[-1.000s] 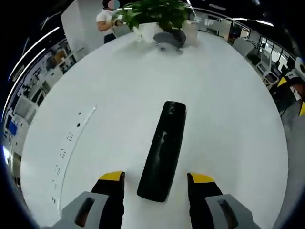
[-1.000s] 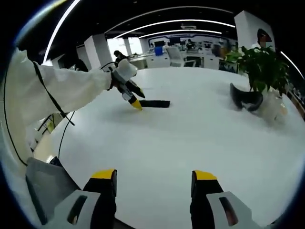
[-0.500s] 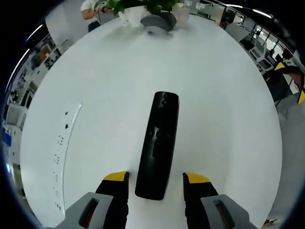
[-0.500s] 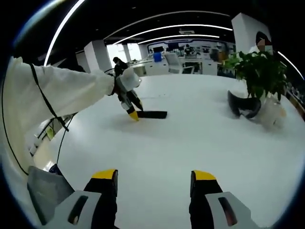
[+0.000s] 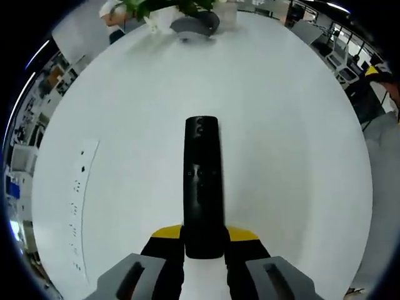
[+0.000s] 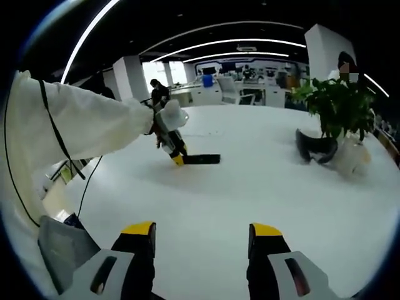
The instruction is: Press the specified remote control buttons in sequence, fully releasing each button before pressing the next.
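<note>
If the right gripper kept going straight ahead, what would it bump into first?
Probably nothing soon: ahead of the right gripper lies bare white table. The remote sits off to its left, though depth is hard to judge.

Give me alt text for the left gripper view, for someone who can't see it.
The left gripper has its yellow-tipped jaws closed on the near end of a black remote control, which lies lengthwise on a large white table, pointing away from the camera. A potted plant stands at the table's far edge.
</note>
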Motion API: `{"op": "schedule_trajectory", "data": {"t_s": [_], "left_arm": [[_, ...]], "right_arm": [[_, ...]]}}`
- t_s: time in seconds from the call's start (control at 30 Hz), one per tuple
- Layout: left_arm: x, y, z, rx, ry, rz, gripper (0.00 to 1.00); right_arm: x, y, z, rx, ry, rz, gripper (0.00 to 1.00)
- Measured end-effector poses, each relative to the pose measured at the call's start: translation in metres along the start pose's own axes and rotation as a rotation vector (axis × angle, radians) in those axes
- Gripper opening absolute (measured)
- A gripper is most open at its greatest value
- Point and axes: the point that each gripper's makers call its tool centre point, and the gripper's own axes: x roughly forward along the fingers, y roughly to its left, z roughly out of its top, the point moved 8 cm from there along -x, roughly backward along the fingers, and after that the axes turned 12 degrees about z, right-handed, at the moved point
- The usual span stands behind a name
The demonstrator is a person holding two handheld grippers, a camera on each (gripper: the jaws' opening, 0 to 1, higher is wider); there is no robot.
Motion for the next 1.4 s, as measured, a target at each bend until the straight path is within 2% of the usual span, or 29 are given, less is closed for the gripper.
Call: {"op": "schedule_trajectory", "data": {"t_s": [0.23, 0.6, 0.73, 1.1, 1.4], "left_arm": [[-0.005, -0.020, 0.002, 0.016, 0.065, 0.004, 0.23], [-0.015, -0.051, -0.007, 0.029, 0.102, 0.007, 0.23], [-0.018, -0.065, -0.010, 0.039, 0.108, 0.006, 0.23], [-0.027, -0.095, -0.017, 0.011, 0.105, 0.002, 0.23], [-0.035, -0.121, -0.021, 0.012, 0.106, 0.004, 0.23]], "right_arm": [[-0.005, 0.007, 0.002, -0.016, -0.017, -0.009, 0.56], [-0.011, 0.024, 0.012, -0.058, -0.055, 0.004, 0.51], [-0.014, 0.028, 0.014, -0.068, -0.074, 0.008, 0.46], [-0.009, 0.046, 0.012, -0.083, -0.061, 0.077, 0.41], [-0.009, 0.055, 0.013, -0.116, -0.052, 0.098, 0.33]]}}
